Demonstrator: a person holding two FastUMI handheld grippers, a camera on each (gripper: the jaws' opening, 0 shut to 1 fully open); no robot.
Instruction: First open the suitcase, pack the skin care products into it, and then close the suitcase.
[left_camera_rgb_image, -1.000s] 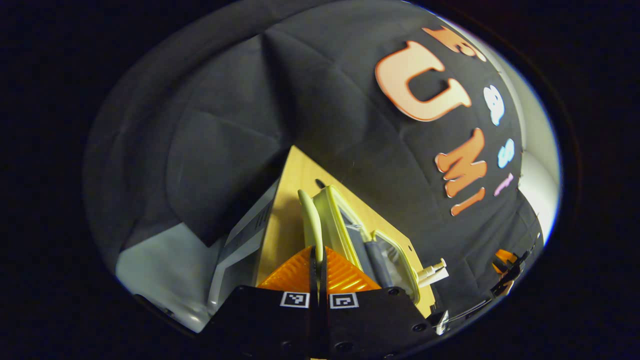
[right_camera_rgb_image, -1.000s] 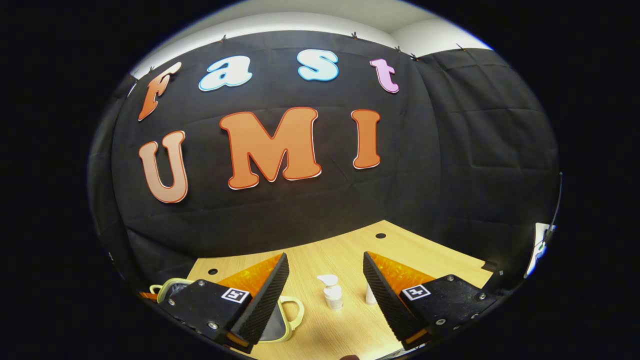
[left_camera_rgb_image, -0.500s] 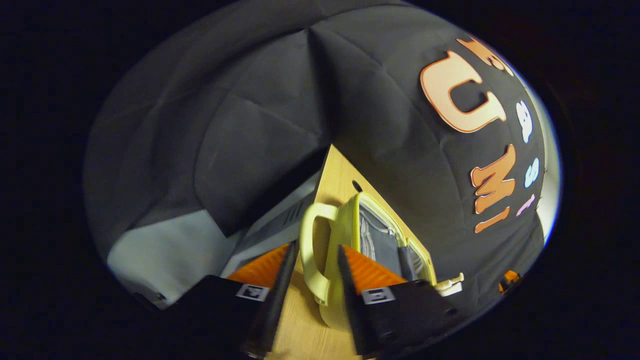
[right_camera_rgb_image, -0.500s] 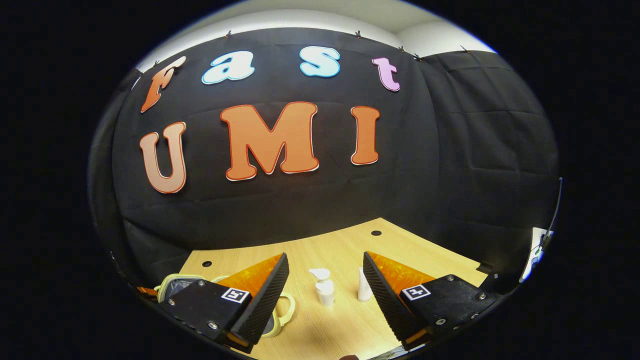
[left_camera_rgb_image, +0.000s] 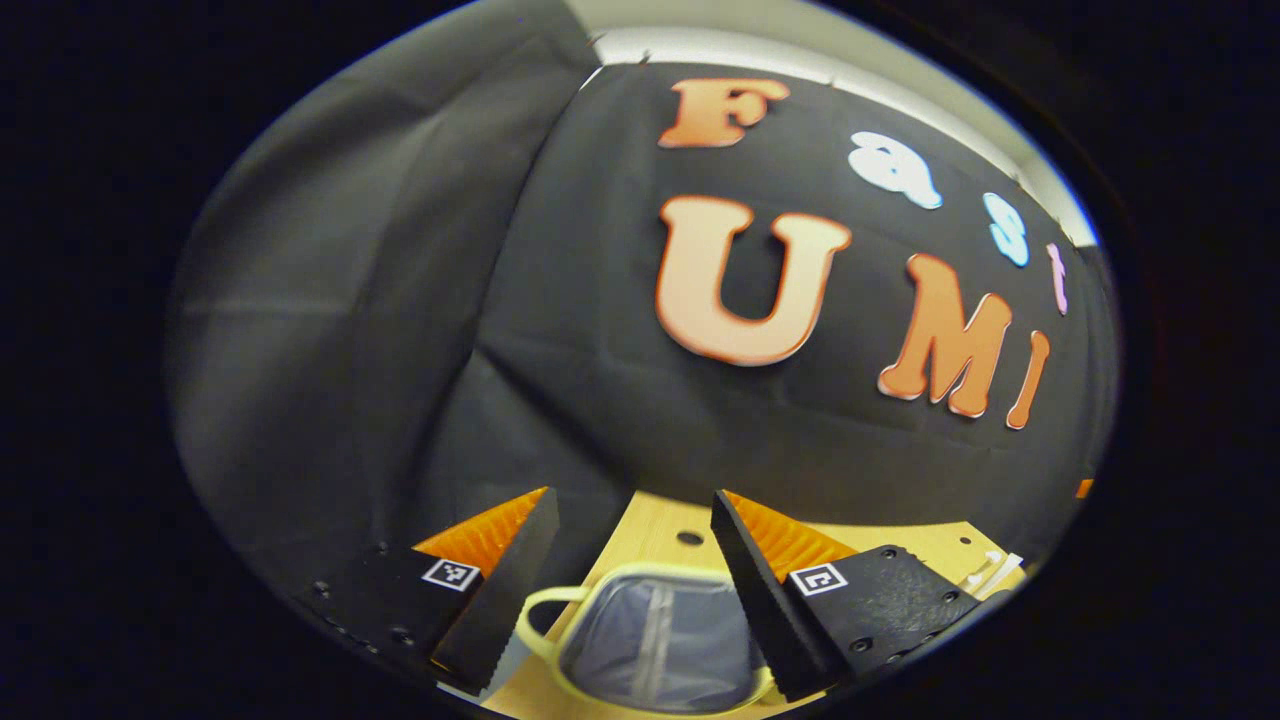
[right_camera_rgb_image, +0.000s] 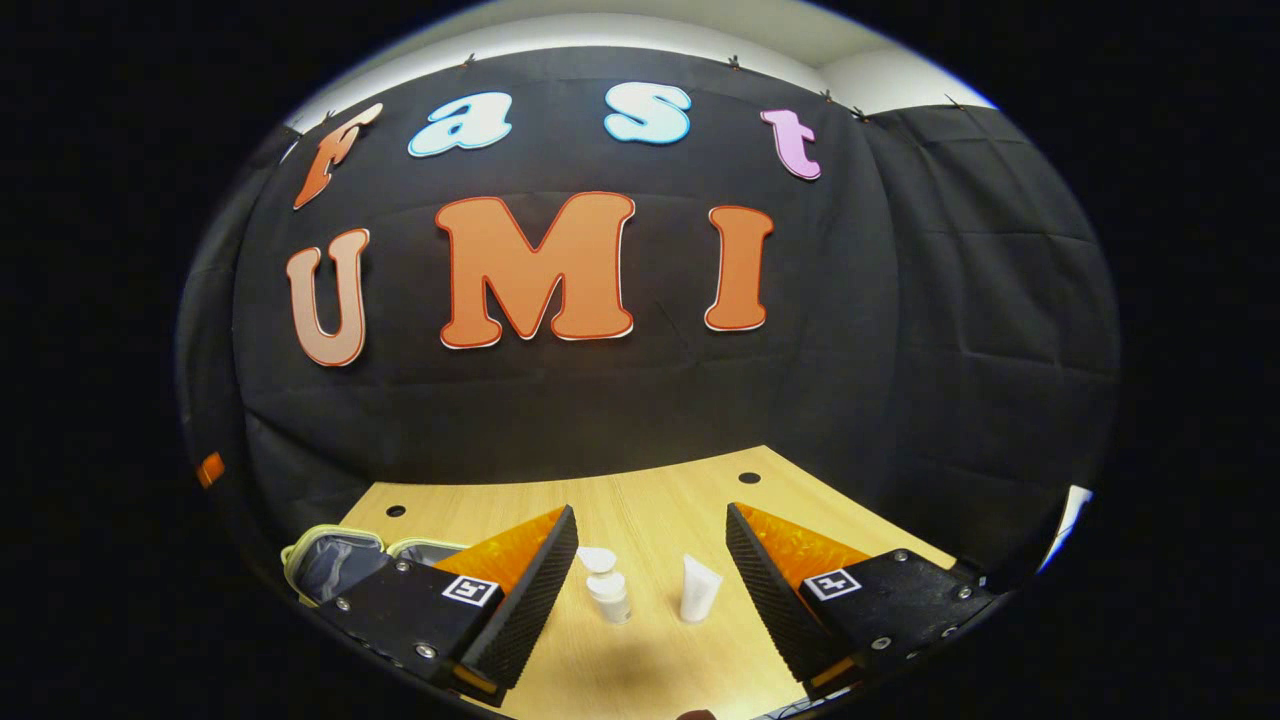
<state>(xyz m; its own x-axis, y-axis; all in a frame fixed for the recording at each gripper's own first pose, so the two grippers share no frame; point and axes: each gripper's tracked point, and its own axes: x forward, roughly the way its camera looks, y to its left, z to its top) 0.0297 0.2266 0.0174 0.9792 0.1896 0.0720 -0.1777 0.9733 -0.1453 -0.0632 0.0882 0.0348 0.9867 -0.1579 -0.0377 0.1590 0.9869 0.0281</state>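
In the left gripper view, the left gripper (left_camera_rgb_image: 628, 560) hangs wide open with nothing between its ribbed, wedge-shaped fingers (left_camera_rgb_image: 500, 600). Just below and ahead of the gap lies the suitcase (left_camera_rgb_image: 655, 640), a small soft case with a rounded pale yellow-green rim, a loop handle (left_camera_rgb_image: 535, 620) curving out toward the left finger, and a grey fabric lining with a light strip down its middle. It lies opened on the light wooden table (left_camera_rgb_image: 650, 525), whose grain is smooth and which has a small dark round hole (left_camera_rgb_image: 689, 538) beyond the case. Neither finger touches the case as far as can be seen; the right finger hides its right edge. Far off past the right finger, small white items at the table's edge are too blurred to tell.

In the right gripper view, the right gripper (right_camera_rgb_image: 652, 560) is likewise spread wide and grips nothing. Behind its left finger the open suitcase (right_camera_rgb_image: 330, 565) lies partly hidden, yellow-green rim and grey lining showing. Between the fingers, ahead on the wooden table (right_camera_rgb_image: 660, 500), stand two skin care products, apart from each other: a white pump bottle (right_camera_rgb_image: 606, 590) nearer the left finger and a white tapered tube (right_camera_rgb_image: 697, 590) upright on its cap nearer the right finger. Two dark holes mark the table's far side.
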